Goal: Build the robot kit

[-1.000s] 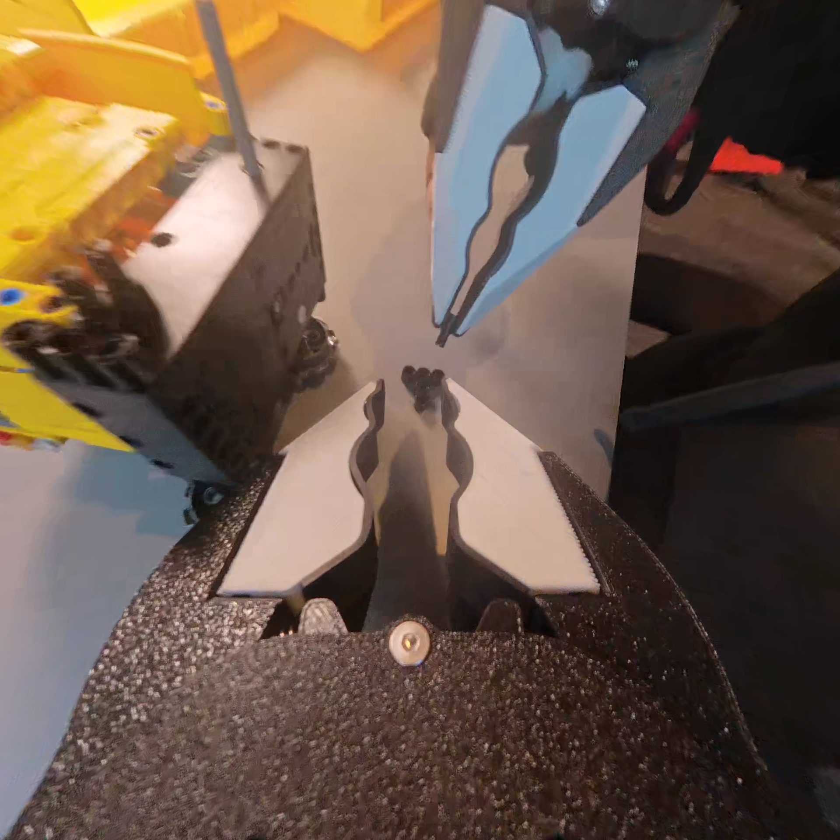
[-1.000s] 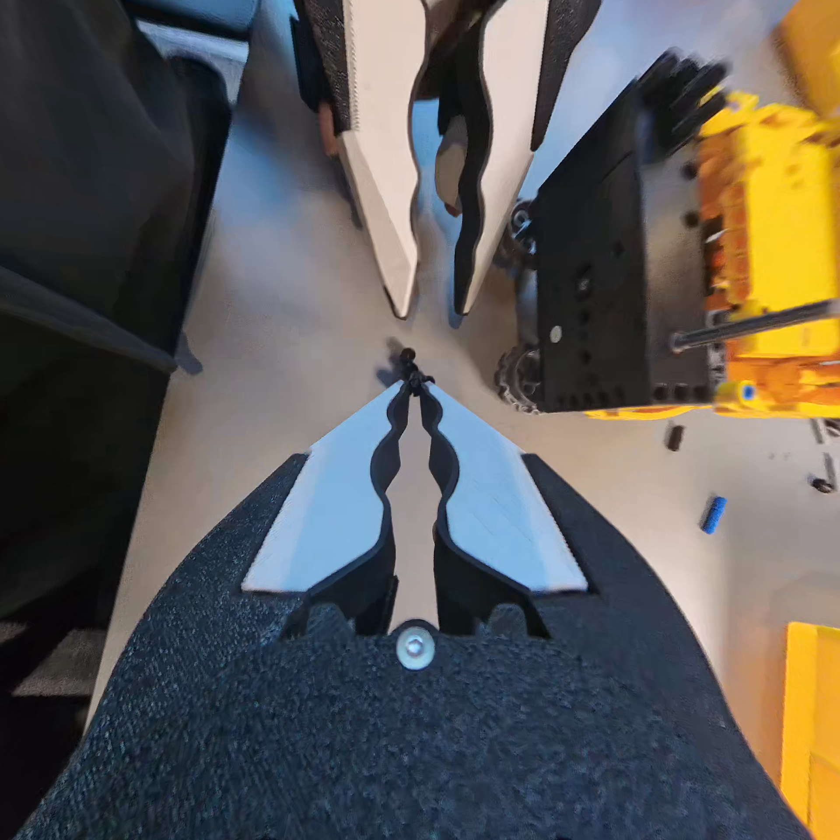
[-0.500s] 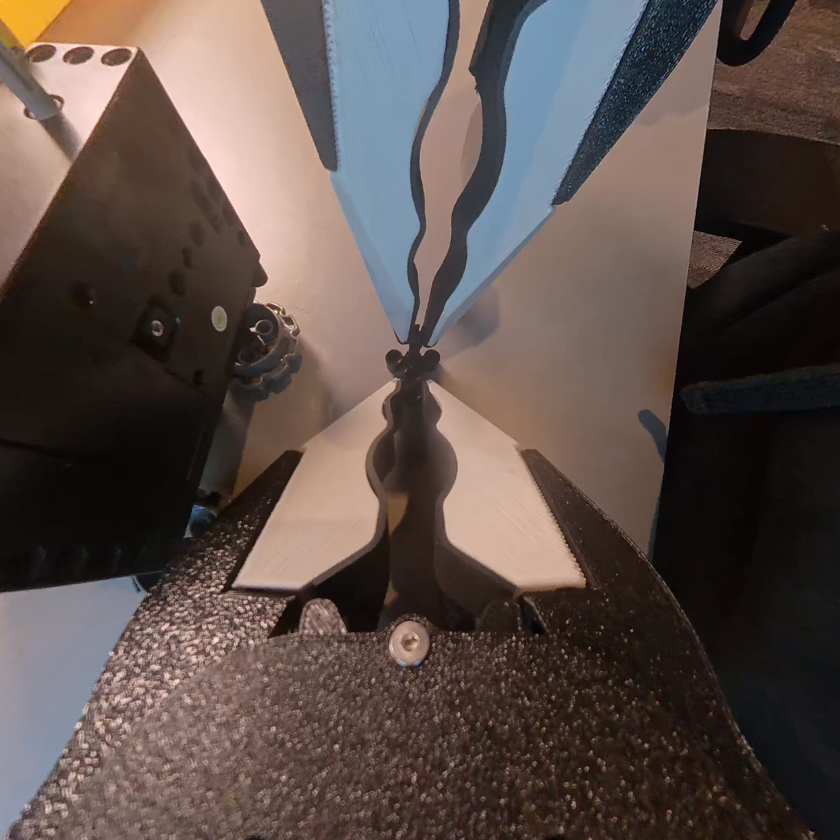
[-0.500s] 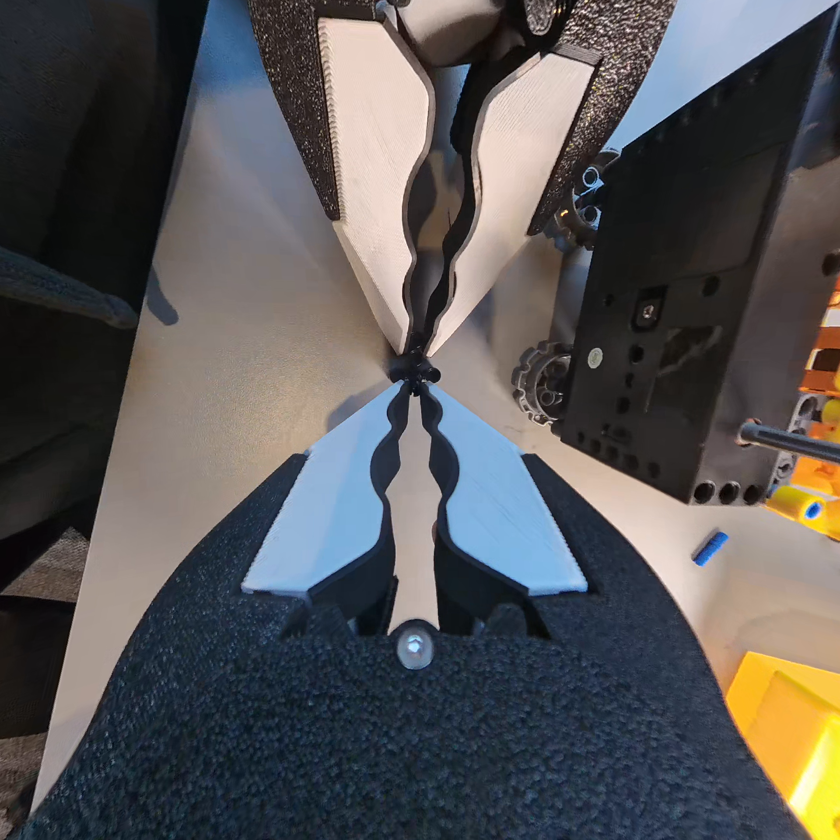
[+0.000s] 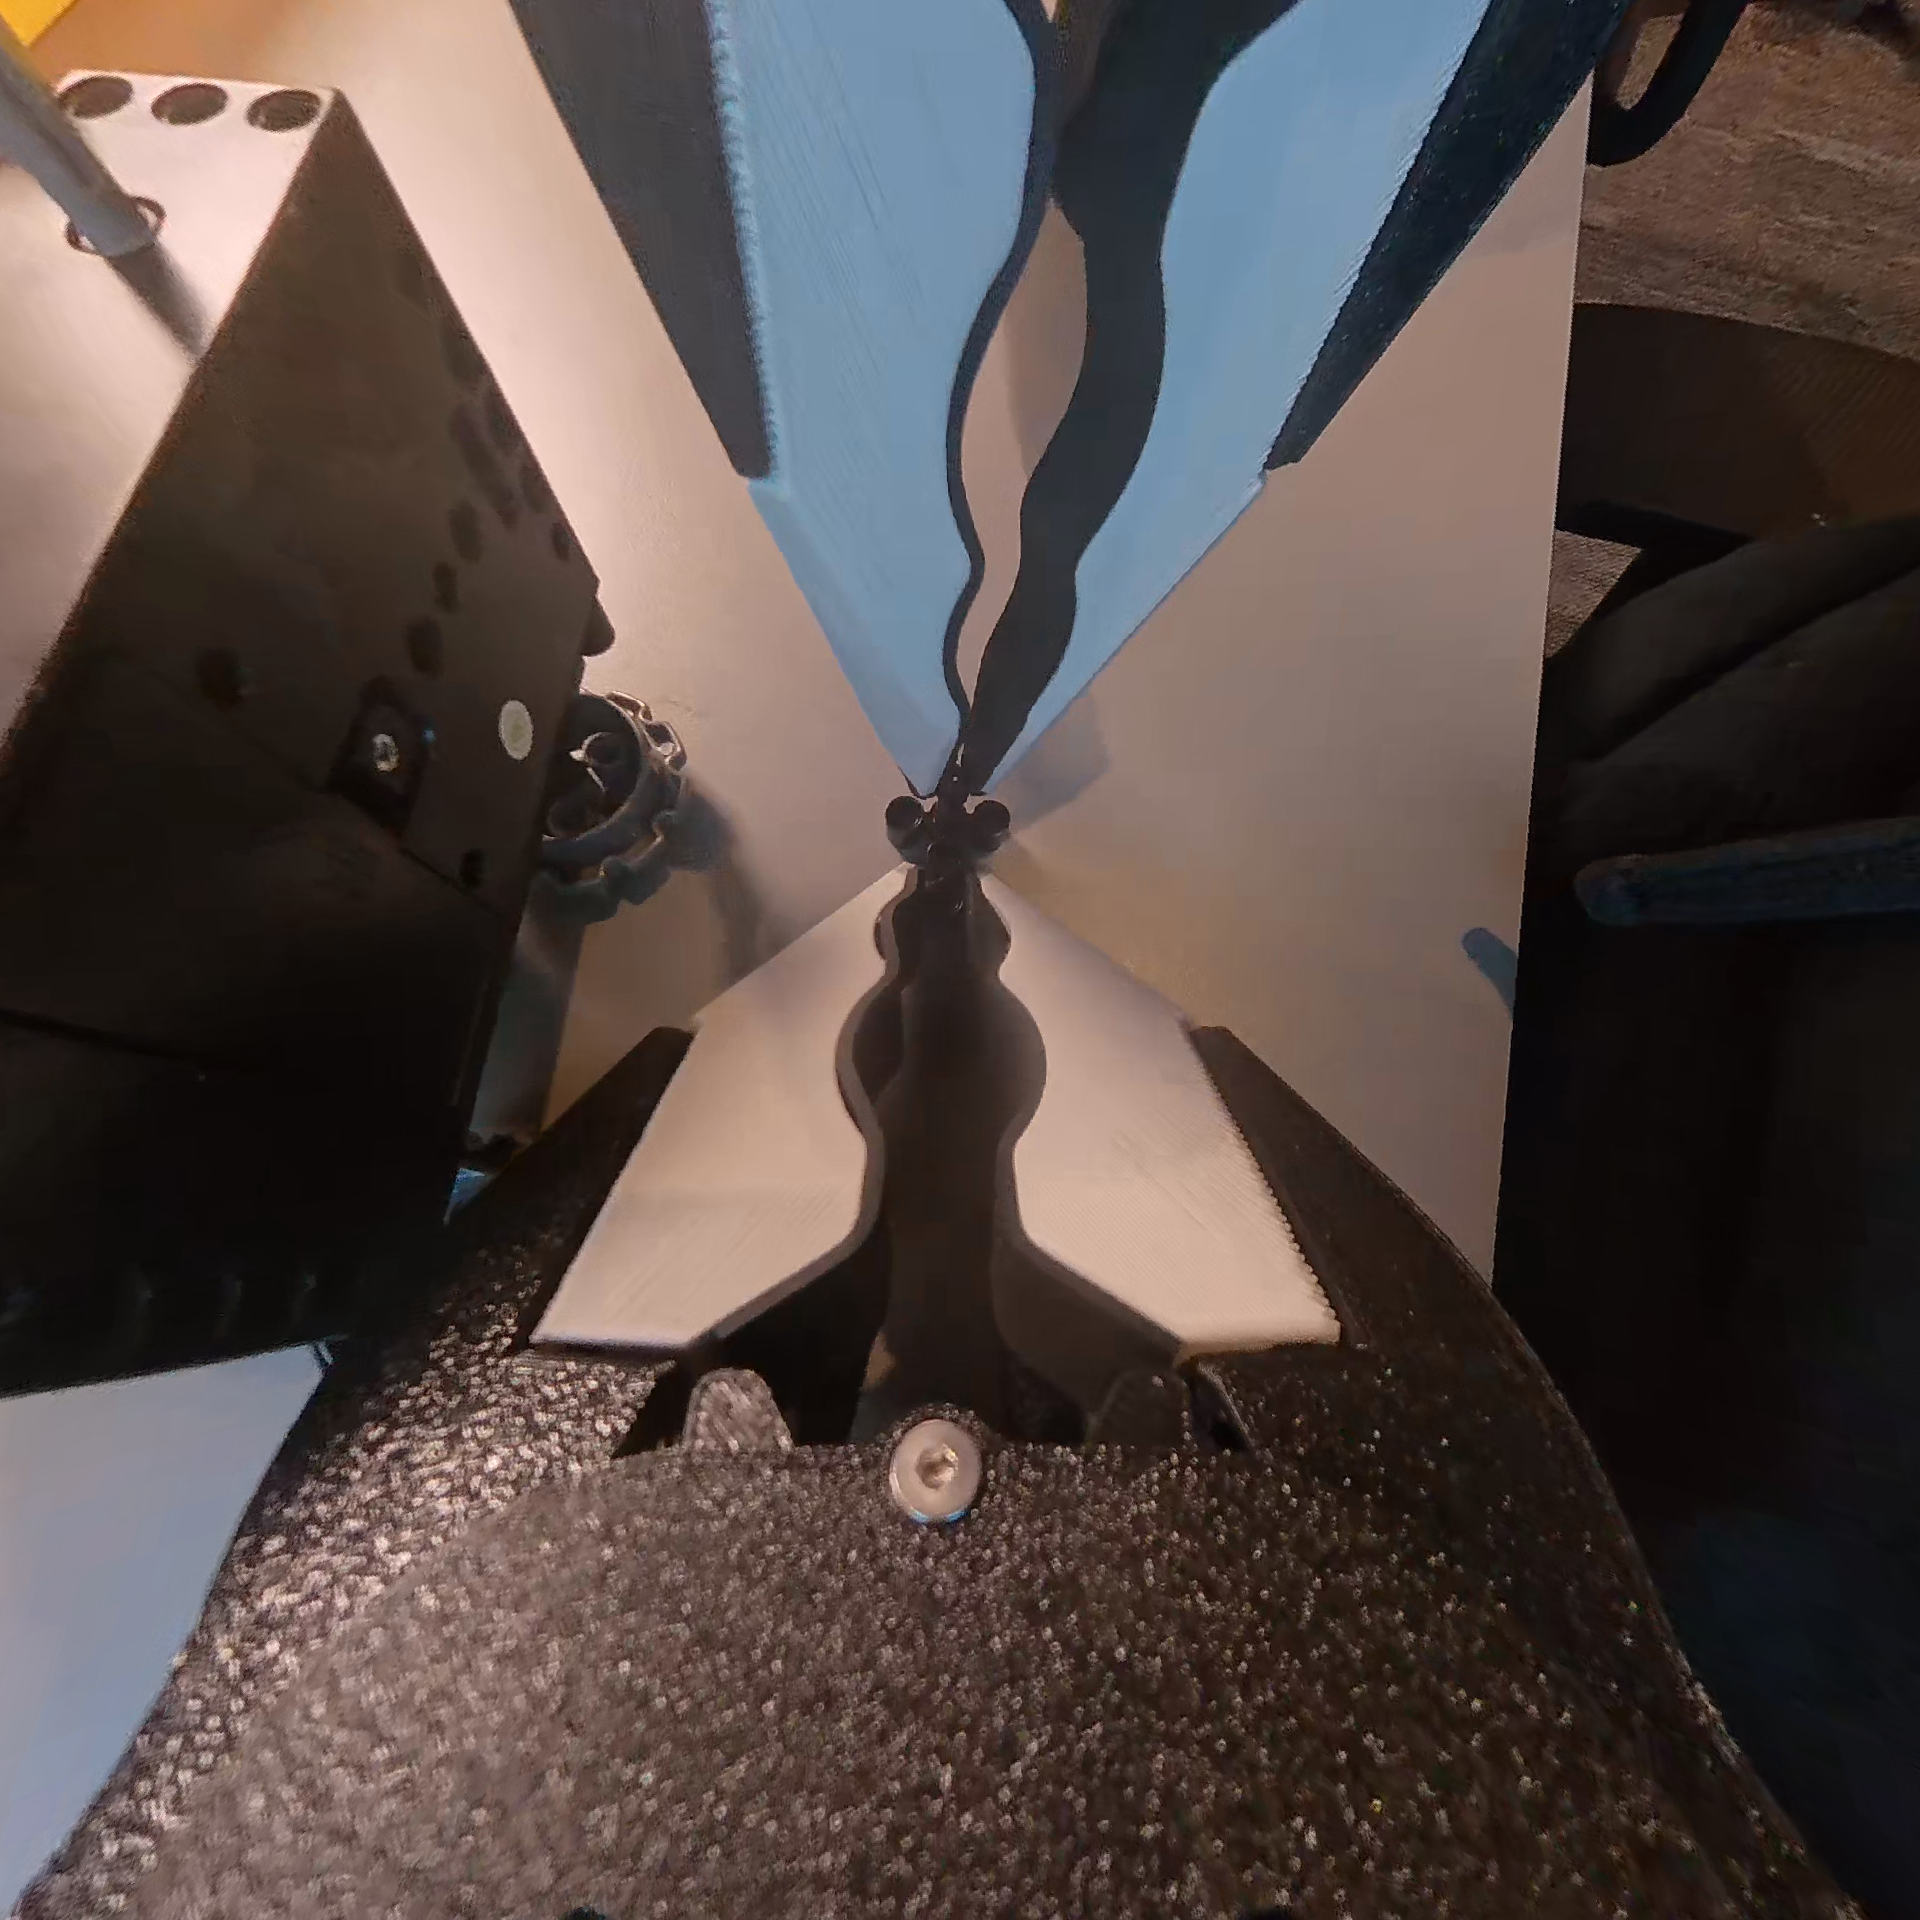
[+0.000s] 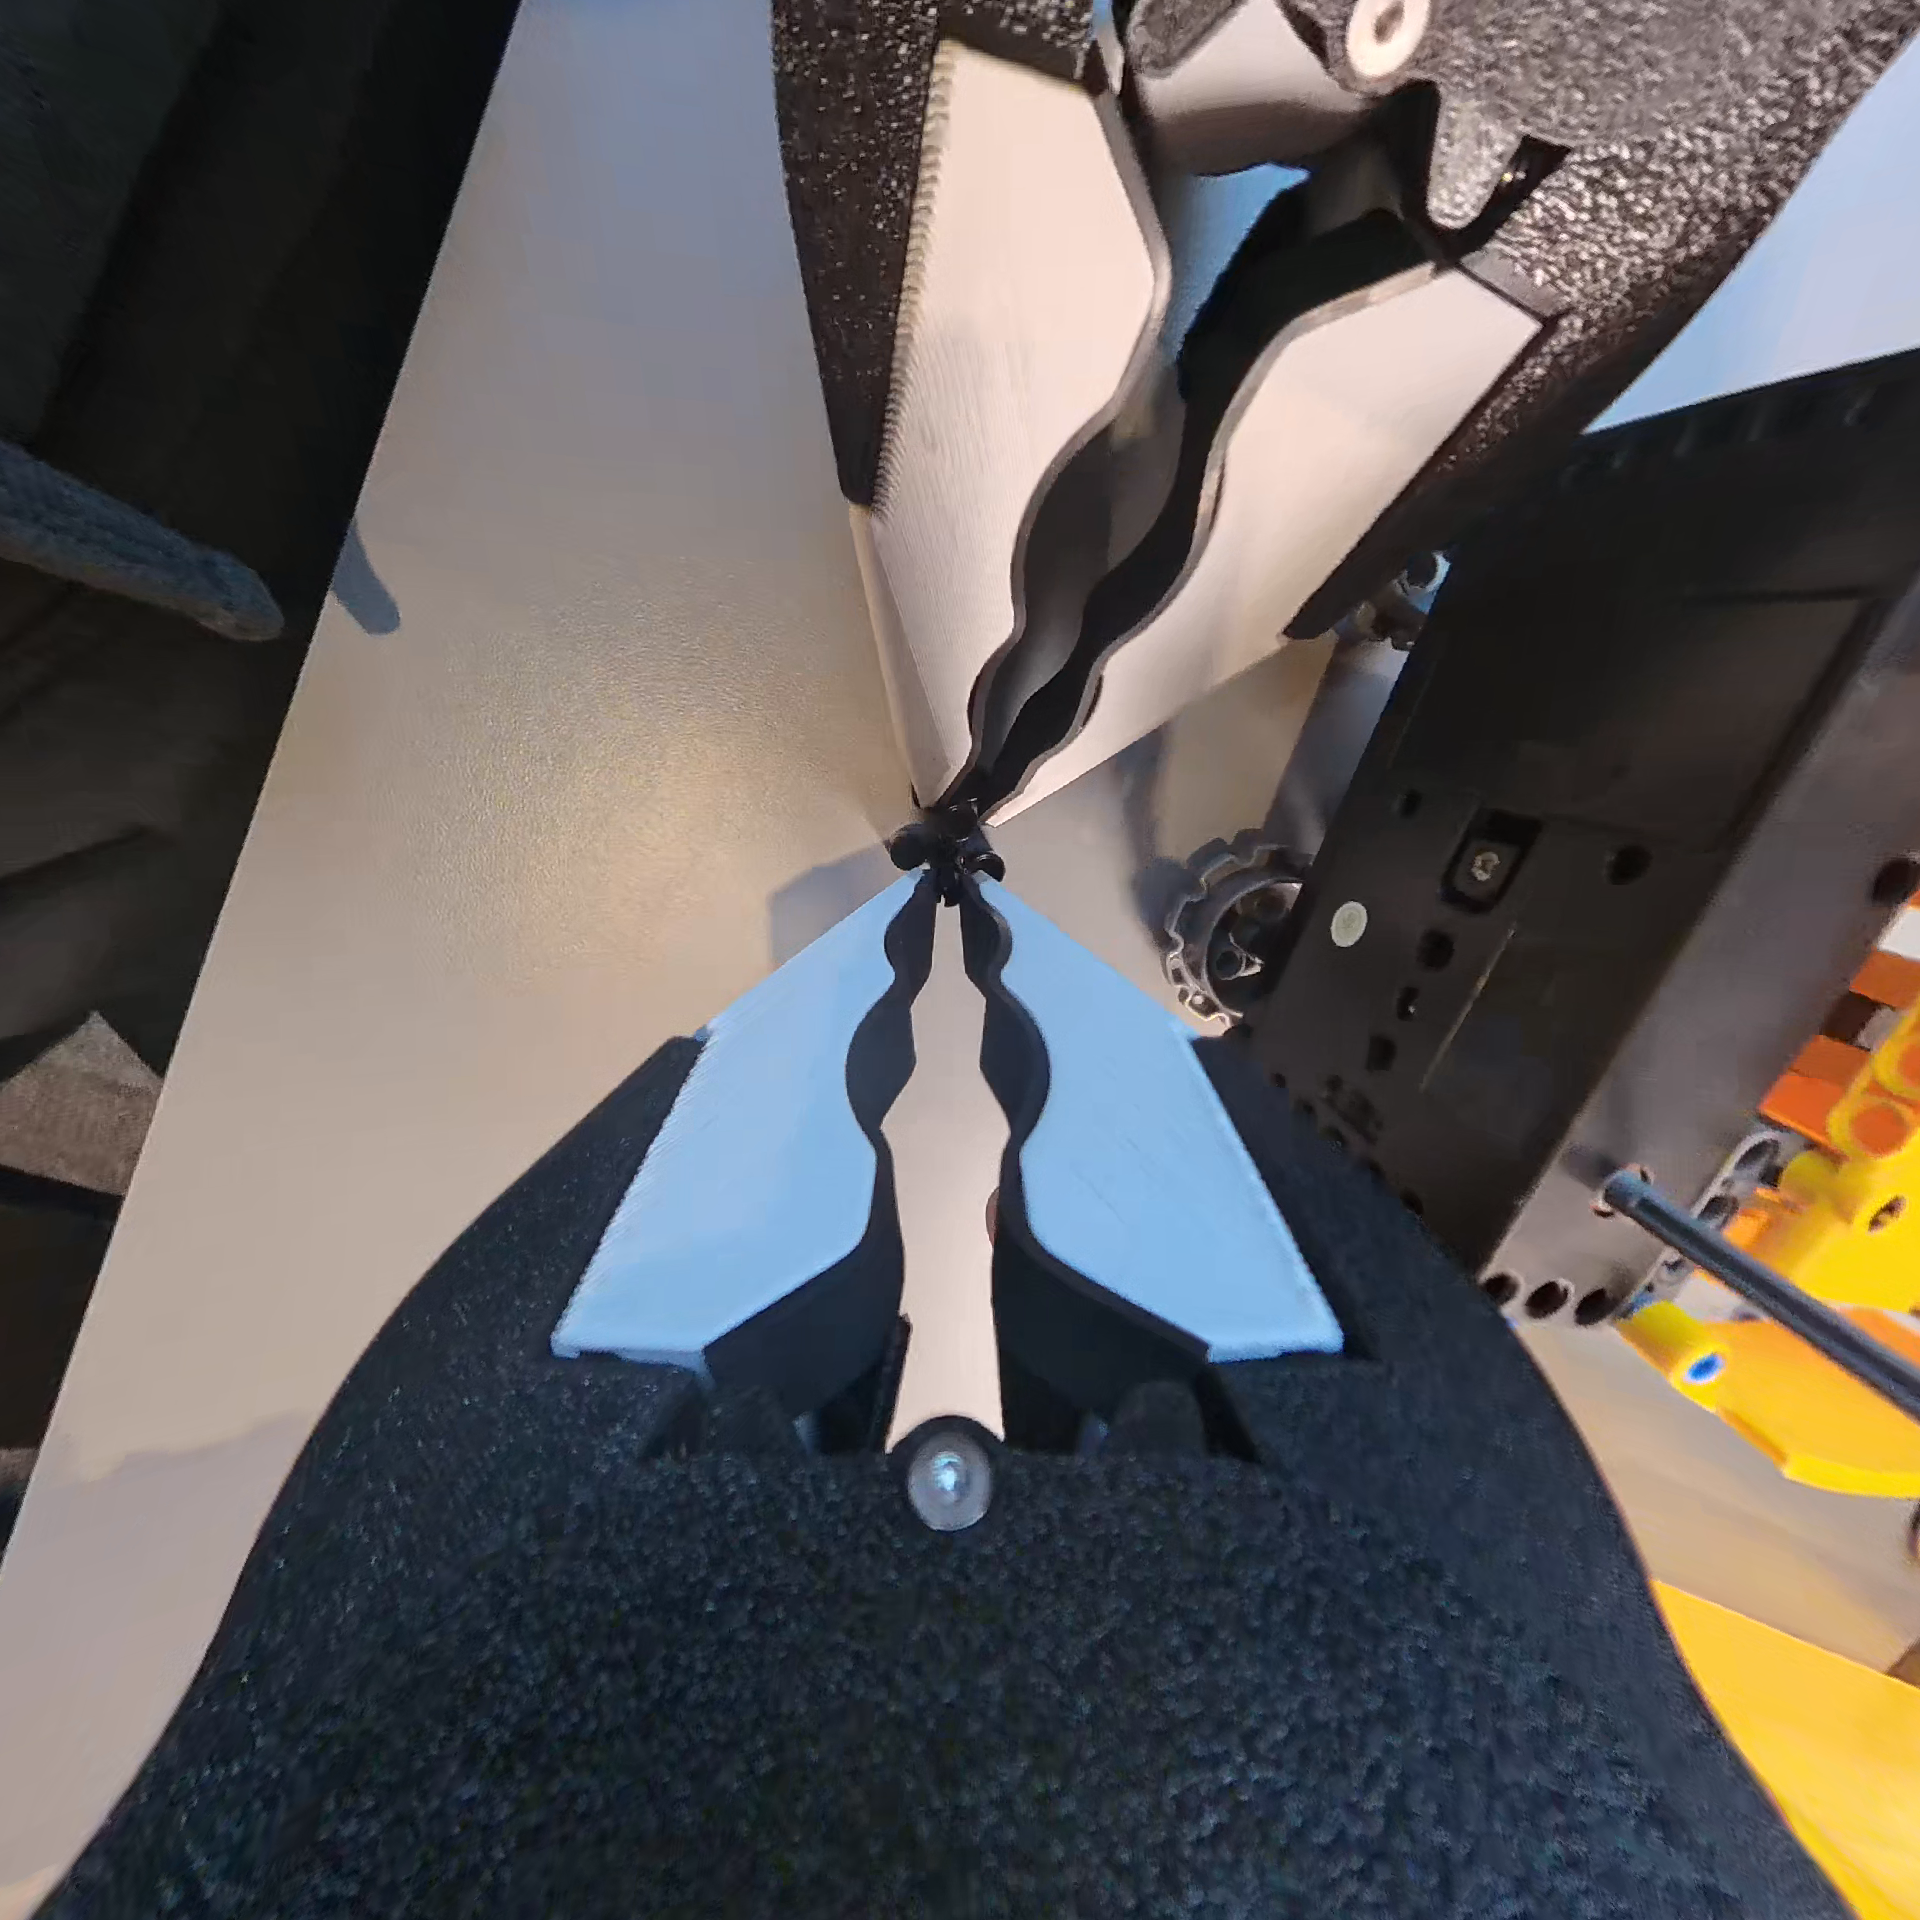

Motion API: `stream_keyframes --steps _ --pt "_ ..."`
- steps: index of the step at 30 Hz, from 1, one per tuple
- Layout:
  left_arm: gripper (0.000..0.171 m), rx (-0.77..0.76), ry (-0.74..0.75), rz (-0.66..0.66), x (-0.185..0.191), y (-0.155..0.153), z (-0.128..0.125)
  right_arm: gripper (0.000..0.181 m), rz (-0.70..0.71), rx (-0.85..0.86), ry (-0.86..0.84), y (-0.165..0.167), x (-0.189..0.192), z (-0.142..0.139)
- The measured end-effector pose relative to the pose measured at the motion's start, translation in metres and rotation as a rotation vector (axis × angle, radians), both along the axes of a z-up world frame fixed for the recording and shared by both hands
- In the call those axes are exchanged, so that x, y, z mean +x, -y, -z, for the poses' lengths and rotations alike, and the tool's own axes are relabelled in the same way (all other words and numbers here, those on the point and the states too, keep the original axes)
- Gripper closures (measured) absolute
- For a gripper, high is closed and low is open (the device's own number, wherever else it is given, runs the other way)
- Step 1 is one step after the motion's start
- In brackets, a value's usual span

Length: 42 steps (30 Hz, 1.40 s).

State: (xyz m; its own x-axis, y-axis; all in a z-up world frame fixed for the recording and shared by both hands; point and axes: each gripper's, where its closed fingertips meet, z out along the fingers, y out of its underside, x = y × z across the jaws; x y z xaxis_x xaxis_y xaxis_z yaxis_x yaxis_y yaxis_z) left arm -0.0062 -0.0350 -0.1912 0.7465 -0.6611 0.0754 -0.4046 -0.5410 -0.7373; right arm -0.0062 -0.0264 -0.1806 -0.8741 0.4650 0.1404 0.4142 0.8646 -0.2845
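My left gripper (image 5: 940, 883) and right gripper (image 6: 943, 883) meet tip to tip, both clenched on one tiny black plastic connector piece (image 5: 943, 821), held above the pale table (image 6: 520, 831) just beside the big black perforated block (image 5: 312, 623), crosswise to both finger pairs.

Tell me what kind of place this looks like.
Probably a hobby or lab workbench for toy brick building. A pale tabletop holds a black motor-like block, a grey gear and a yellow brick model. Both grippers pinch a tiny black connector.
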Motion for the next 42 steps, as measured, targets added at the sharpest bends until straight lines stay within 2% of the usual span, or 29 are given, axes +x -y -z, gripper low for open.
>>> stream_keyframes --steps 16,34,42 --pt "0.167 -0.034 0.038 0.024 -0.0001 0.001 -0.0001 0.177 -0.239 0.165 0.072 0.0032 0.0006 0.0004" --pt "0.167 -0.057 0.064 0.046 -0.0003 0.002 -0.0006 0.177 -0.251 0.136 0.093 0.0047 0.0006 0.0054" --pt "0.167 -0.047 0.053 0.046 -0.0004 0.0024 -0.0002 0.177 -0.207 0.046 0.095 0.0059 0.0014 0.0056"
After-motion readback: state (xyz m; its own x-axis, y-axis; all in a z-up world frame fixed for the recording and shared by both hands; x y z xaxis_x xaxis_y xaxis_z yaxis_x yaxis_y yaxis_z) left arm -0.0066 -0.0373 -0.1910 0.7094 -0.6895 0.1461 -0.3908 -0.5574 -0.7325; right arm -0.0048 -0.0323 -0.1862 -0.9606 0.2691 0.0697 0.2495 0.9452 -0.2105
